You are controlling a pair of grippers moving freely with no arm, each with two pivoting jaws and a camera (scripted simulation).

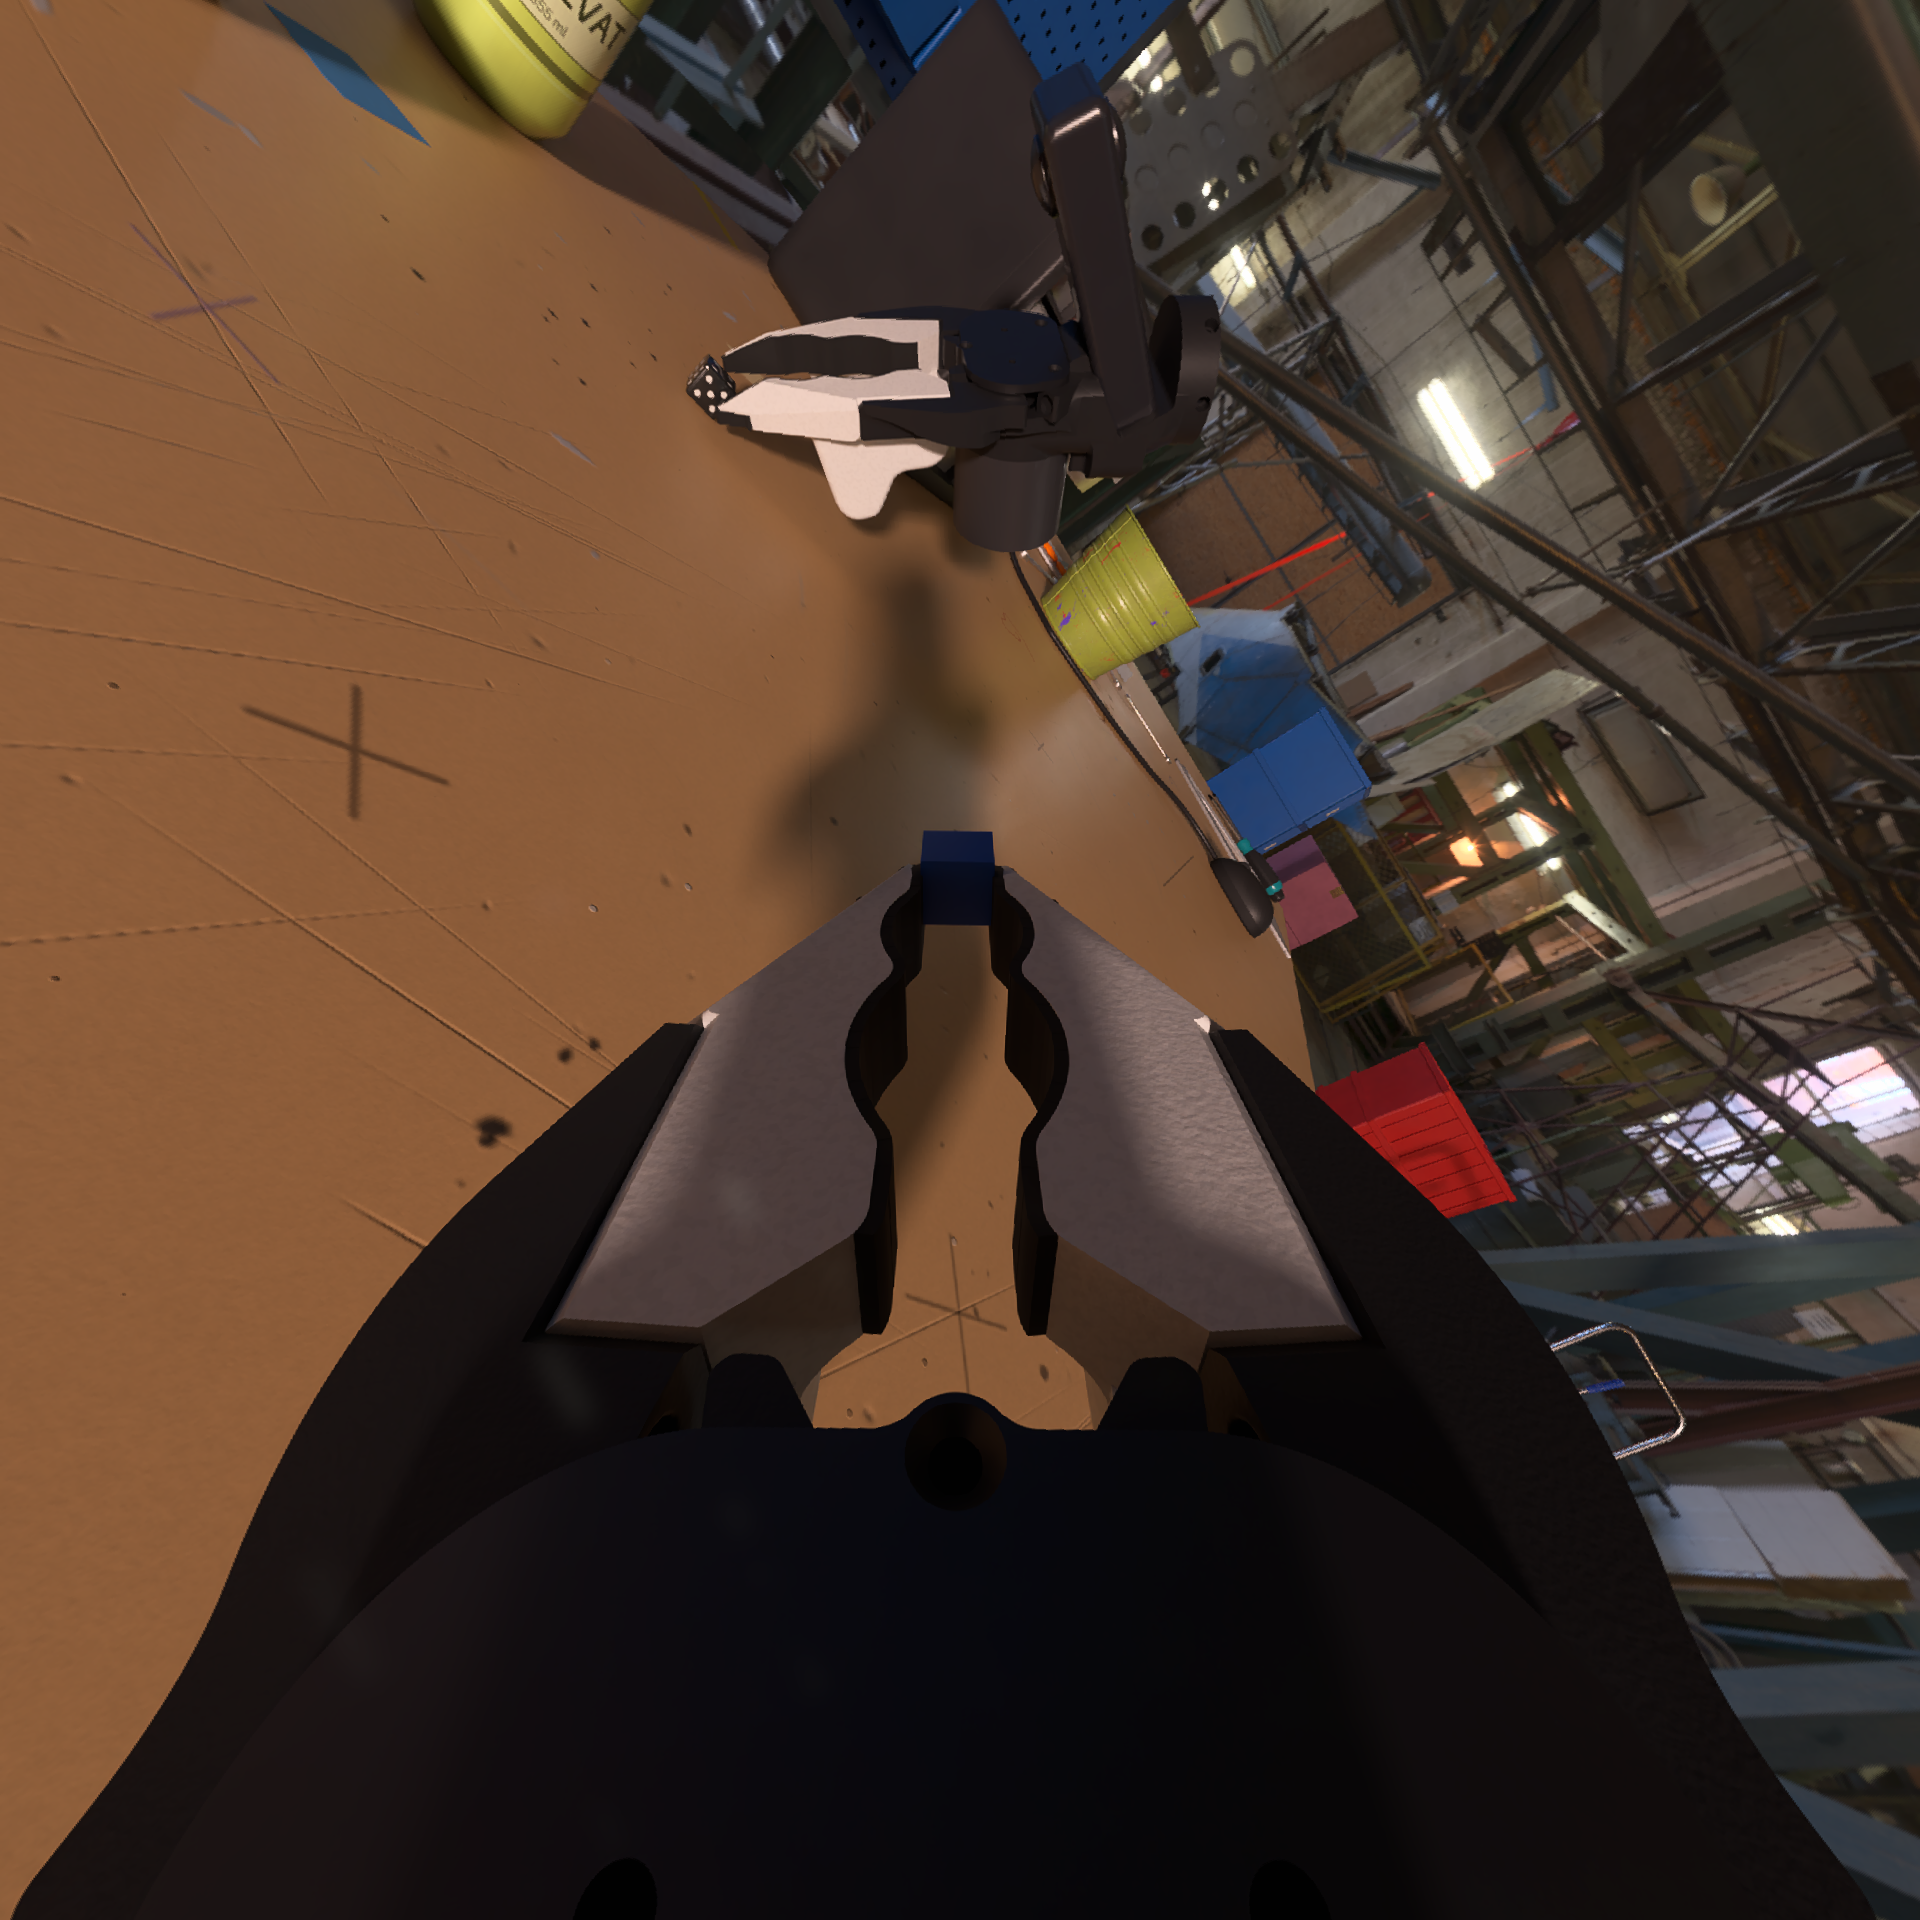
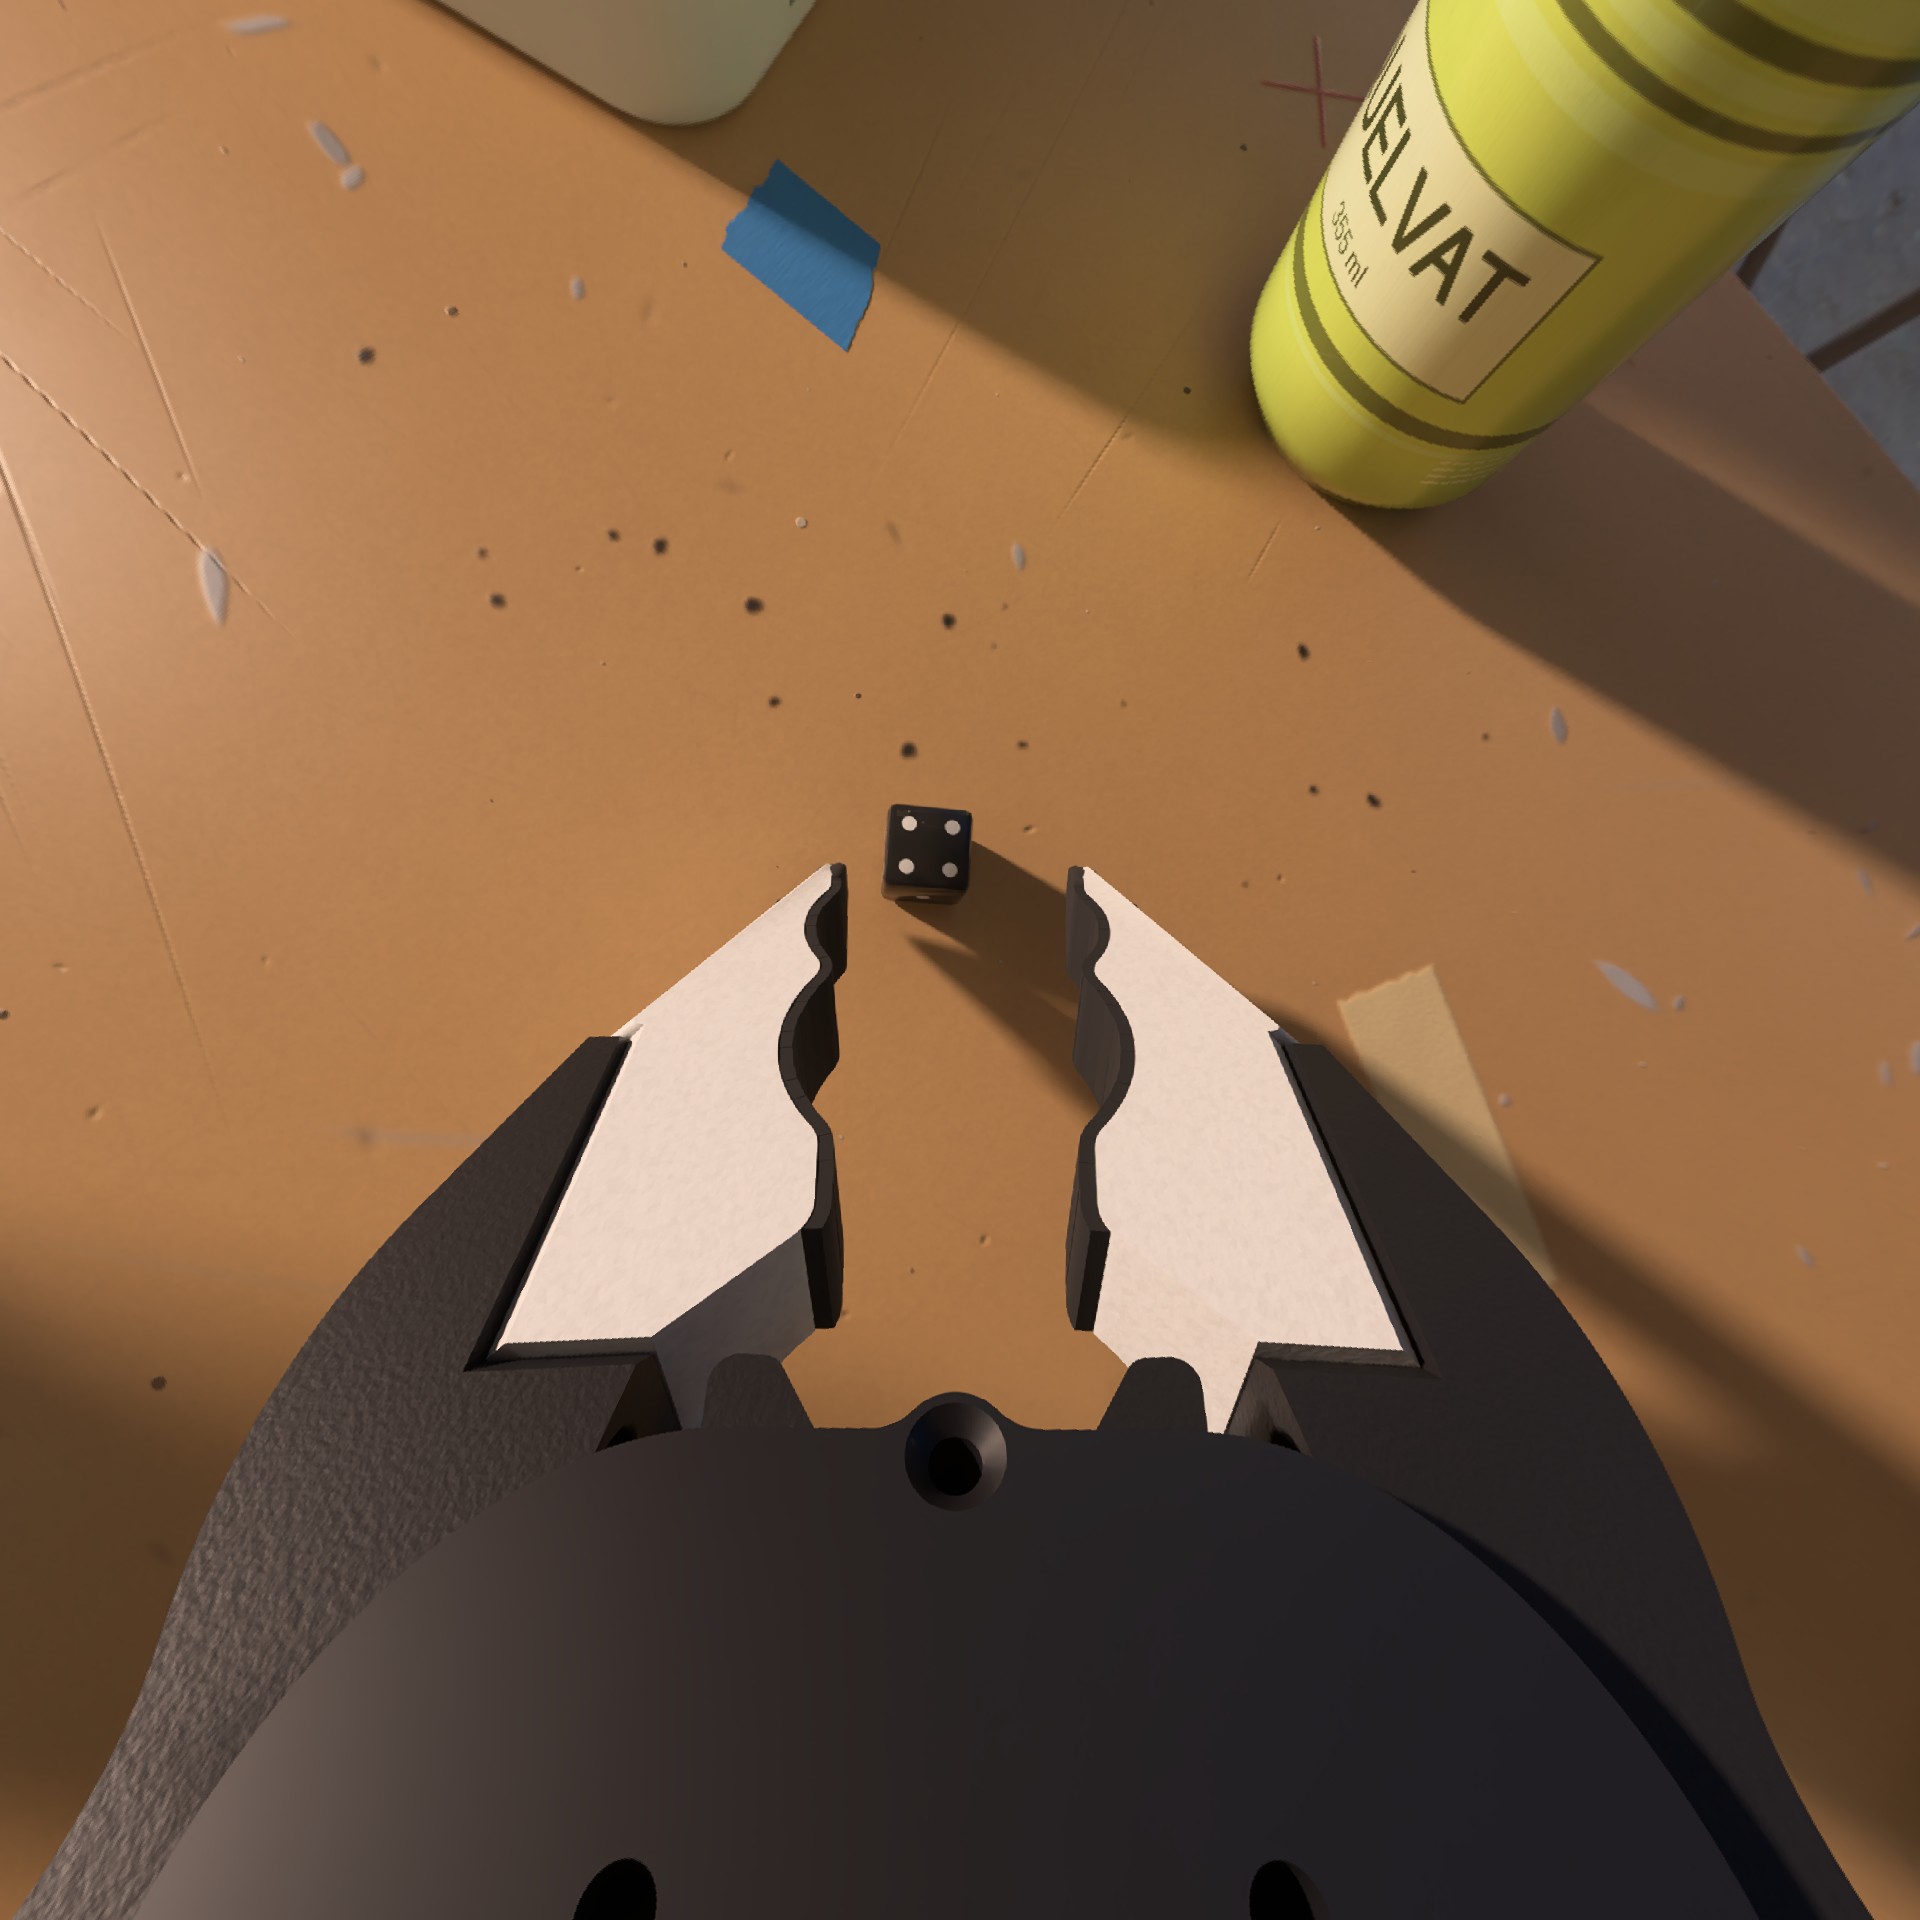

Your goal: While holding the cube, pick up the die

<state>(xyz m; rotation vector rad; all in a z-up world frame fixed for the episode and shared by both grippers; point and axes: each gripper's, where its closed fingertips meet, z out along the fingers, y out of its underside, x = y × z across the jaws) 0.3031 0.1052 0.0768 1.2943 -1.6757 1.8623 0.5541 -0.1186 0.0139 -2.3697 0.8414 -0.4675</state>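
Two grippers work over a scuffed brown table (image 2: 416, 727): the left gripper (image 1: 957, 883) pinches a blue cube (image 1: 957, 878) at its fingertips, while the right gripper (image 2: 957, 883), jaws spread, hangs above a black die (image 2: 927, 852) lying just beyond its tips, near a yellow bottle (image 2: 1538, 239) and blue tape (image 2: 802, 252).

Printed lettering was seen only on the yellow can (image 2: 1538, 239), standing at the far right of the table (image 2: 416, 727): a framed label with large dark letters and a smaller line of figures beside them. The die (image 2: 927, 850) showed a four-dot top face.
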